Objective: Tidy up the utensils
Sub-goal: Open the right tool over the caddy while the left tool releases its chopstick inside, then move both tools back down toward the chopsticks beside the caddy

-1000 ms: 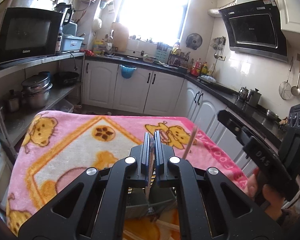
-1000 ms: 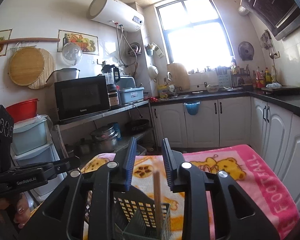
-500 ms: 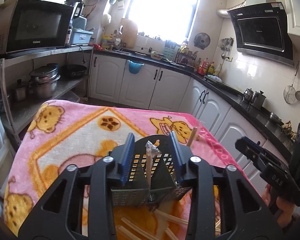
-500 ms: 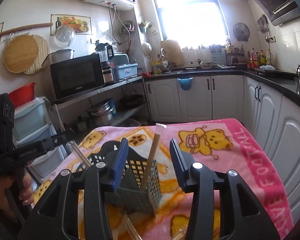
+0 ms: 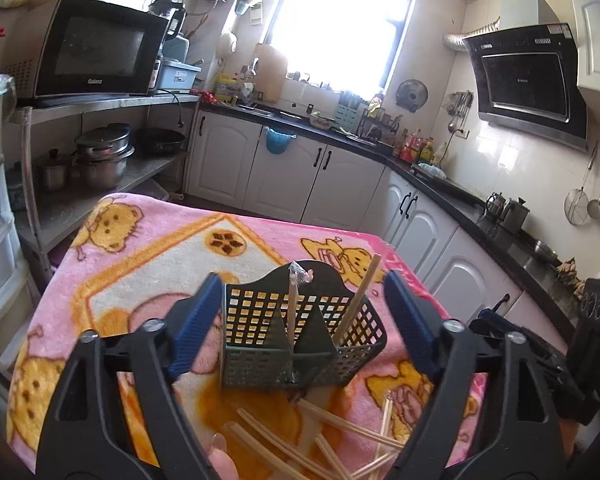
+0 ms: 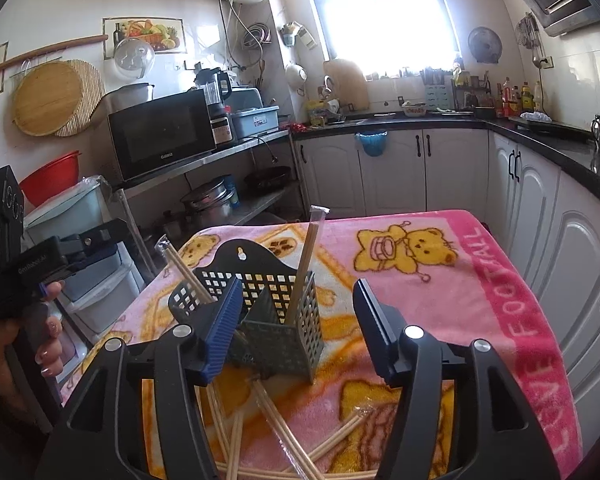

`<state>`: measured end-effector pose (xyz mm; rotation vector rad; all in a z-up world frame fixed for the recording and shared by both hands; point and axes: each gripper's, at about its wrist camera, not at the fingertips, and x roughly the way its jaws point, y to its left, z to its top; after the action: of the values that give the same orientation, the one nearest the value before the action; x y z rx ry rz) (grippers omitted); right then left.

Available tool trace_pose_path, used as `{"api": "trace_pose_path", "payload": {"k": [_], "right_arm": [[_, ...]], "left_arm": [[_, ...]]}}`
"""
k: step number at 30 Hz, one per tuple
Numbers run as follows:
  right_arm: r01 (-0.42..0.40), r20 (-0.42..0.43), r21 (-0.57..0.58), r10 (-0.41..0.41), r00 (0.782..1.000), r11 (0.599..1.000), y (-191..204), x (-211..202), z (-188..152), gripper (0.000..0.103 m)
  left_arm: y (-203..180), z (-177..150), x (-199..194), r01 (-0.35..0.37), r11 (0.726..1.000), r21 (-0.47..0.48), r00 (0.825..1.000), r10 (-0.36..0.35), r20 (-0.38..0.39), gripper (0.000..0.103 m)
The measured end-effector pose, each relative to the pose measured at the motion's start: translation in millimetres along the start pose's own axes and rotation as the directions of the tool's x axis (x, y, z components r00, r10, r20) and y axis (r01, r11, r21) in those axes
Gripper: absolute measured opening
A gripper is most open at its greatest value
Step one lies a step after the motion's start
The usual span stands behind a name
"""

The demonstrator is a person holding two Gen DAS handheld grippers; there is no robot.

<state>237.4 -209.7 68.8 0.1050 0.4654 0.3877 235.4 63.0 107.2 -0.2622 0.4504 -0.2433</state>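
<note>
The left tool is spread wide and grips nothing; the right tool is likewise spread and empty. The perforated dark utensil caddy stands upright on the pink blanket covering the bench, between the fingers of each tool without visible contact. Two wrapped chopstick pairs lean inside it, apparently in separate compartments. Loose chopsticks lie scattered on the blanket just before the caddy.
</note>
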Motion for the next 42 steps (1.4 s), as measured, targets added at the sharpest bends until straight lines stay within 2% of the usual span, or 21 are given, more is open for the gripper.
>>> {"api": "trace_pose_path", "payload": {"k": [4,8,16,25,35,42], "right_arm": [[0.007,0.000,-0.029,-0.007,1.000,1.000,4.0,-10.4,-5.6,0.061],[0.006,-0.003,-0.046,-0.007,1.000,0.999,9.4,-18.2,-10.9,0.066],[-0.003,-0.011,-0.062,0.002,1.000,0.998,15.7,-27.9,-22.1,0.069],[-0.006,-0.047,-0.071,0.003,0.999,0.997,17.3,-32.4,-36.4,0.071],[-0.038,-0.114,-0.097,0.027,0.993,0.995,26.3,-22.7,-56.2,0.071],[-0.092,-0.179,-0.084,0.076,0.981,0.992,33.9,-8.8,-70.8,0.071]], "left_arm": [[-0.5,-4.5,-13.3,0.002,1.000,-0.005,1.000,-0.002,0.011,0.093],[-1.5,-13.2,-23.9,0.004,1.000,-0.003,1.000,-0.004,0.001,0.093],[5.9,-24.6,-44.6,-0.006,1.000,-0.024,1.000,0.007,0.018,0.093],[9.5,-41.7,-52.0,-0.012,0.999,-0.041,1.000,0.012,-0.013,0.093],[31.8,-71.9,-50.0,-0.074,0.993,-0.090,0.994,0.067,-0.082,0.093],[58.4,-92.9,-39.8,-0.122,0.981,-0.149,0.984,0.101,-0.145,0.093]]}}
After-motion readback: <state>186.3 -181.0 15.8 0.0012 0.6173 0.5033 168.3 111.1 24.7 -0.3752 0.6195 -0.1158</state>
